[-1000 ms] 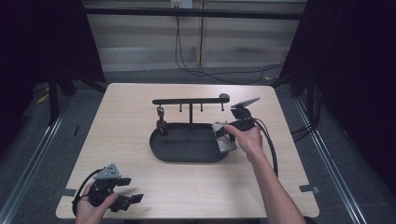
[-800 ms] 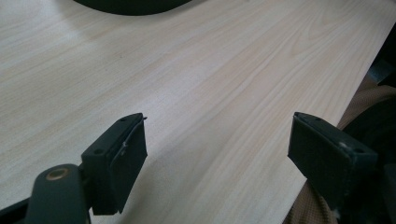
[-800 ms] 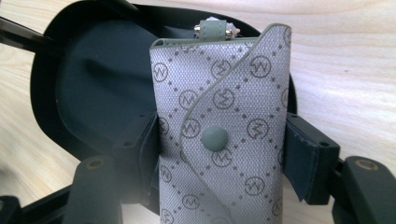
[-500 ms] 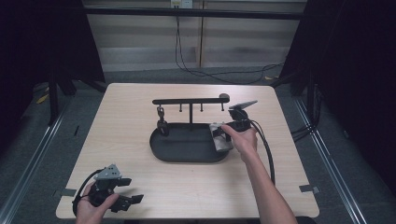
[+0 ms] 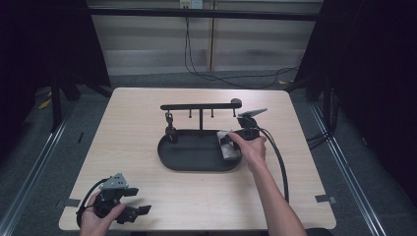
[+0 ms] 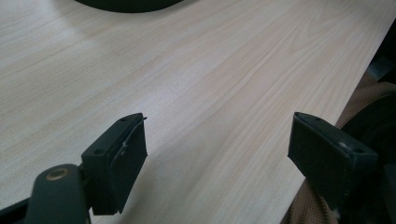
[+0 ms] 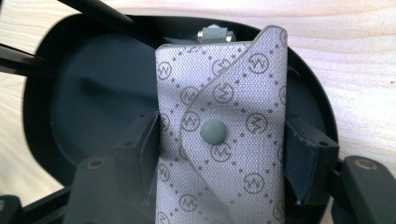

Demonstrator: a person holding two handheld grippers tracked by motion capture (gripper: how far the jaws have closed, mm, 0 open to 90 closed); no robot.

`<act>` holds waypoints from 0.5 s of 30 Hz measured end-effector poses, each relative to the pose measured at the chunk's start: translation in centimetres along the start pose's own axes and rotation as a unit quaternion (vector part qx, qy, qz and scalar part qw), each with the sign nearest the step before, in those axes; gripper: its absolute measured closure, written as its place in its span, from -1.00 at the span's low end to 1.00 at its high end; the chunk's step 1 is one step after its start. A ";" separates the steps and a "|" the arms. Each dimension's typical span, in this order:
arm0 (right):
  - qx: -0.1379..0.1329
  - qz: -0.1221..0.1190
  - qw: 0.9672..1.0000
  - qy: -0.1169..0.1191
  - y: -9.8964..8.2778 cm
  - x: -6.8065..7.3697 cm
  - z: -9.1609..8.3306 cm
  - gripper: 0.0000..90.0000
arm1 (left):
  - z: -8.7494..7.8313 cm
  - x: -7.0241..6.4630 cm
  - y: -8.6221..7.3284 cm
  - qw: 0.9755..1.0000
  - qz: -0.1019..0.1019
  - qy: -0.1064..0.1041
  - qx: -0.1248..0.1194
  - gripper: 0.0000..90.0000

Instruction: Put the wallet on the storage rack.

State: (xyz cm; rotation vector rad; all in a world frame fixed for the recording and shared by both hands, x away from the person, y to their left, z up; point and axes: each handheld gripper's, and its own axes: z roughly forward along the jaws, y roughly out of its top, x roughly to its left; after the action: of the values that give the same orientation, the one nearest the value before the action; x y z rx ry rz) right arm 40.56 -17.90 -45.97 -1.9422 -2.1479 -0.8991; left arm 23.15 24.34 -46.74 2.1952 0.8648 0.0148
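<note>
My right tool [image 7: 219,154] straddles the pouch [image 7: 222,140], one jaw at each long side. The pouch's long axis runs straight away from the tool, its snap sitting level with the jaw tips. The jaws look pressed to the fabric, so I judge it gripped. The pouch lies over the right end of the tray [image 7: 84,93], and lifting it means pulling back along that axis. My left tool [image 6: 217,154] hangs open over bare surface [image 6: 187,70], well apart from the tray, so the right one is nearer.

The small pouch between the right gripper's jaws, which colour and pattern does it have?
The pouch is light grey with a repeating circled-logo and dotted-diamond print, best seen in the right gripper view.
</note>
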 end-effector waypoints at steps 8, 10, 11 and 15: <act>0.003 -0.002 1.000 -0.005 0.0 0.1 0.5 -0.25 | 0.0 0.0 0.0 1.000 0.000 0.000 0.001 -0.57; 0.005 -0.004 1.000 -0.007 -0.1 0.1 0.7 -0.26 | 0.0 0.0 0.0 1.000 -0.001 0.000 0.000 -0.57; 0.009 -0.005 1.000 -0.008 -0.2 0.0 0.9 -0.26 | 0.0 0.1 0.0 1.000 0.000 -0.001 0.001 -0.57; 0.011 -0.002 1.000 -0.012 -0.3 0.0 1.2 -0.29 | 0.0 0.1 0.0 1.000 0.000 -0.001 0.002 -0.57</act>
State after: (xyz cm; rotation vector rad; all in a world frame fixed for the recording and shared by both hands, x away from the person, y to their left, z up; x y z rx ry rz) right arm 40.66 -17.32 -47.04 -1.9491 -2.1673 -0.8525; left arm 23.21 24.35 -46.78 2.1990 0.8652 0.0116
